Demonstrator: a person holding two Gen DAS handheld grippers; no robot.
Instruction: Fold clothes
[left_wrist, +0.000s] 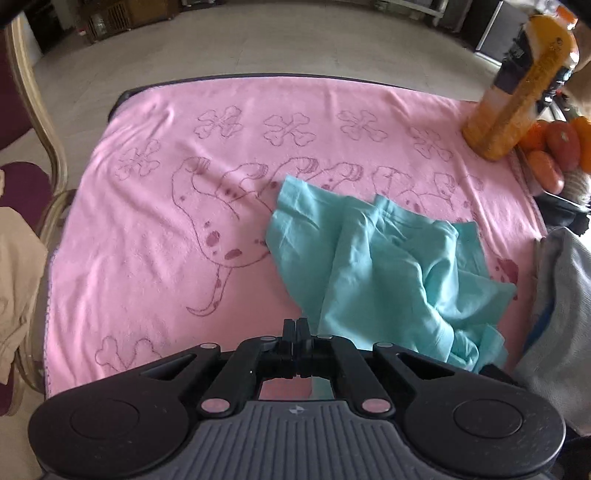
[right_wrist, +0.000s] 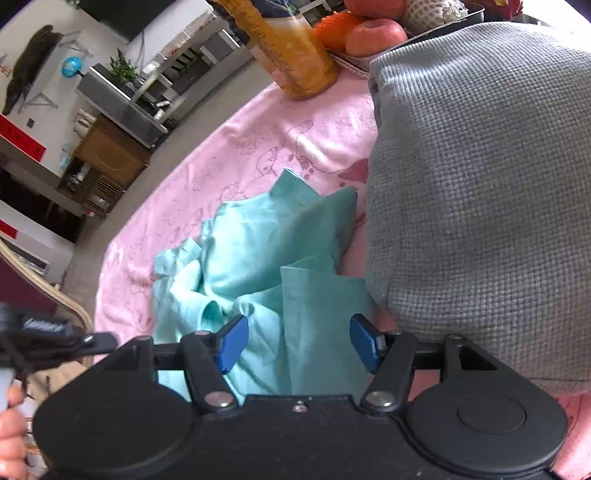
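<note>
Teal garment (left_wrist: 388, 266) lying crumpled, unfolded, on pink towel-covered counter (left_wrist: 147, 236), right of centre in left wrist view. Thin, smooth, light fabric, bunching in loose ridges and creases. One flat corner pointing toward far side; near edge rumpling into small folds. In right wrist view, garment (right_wrist: 258, 251) sitting just left of grey knit garment (right_wrist: 480, 184), which is lying in a mound.
</note>
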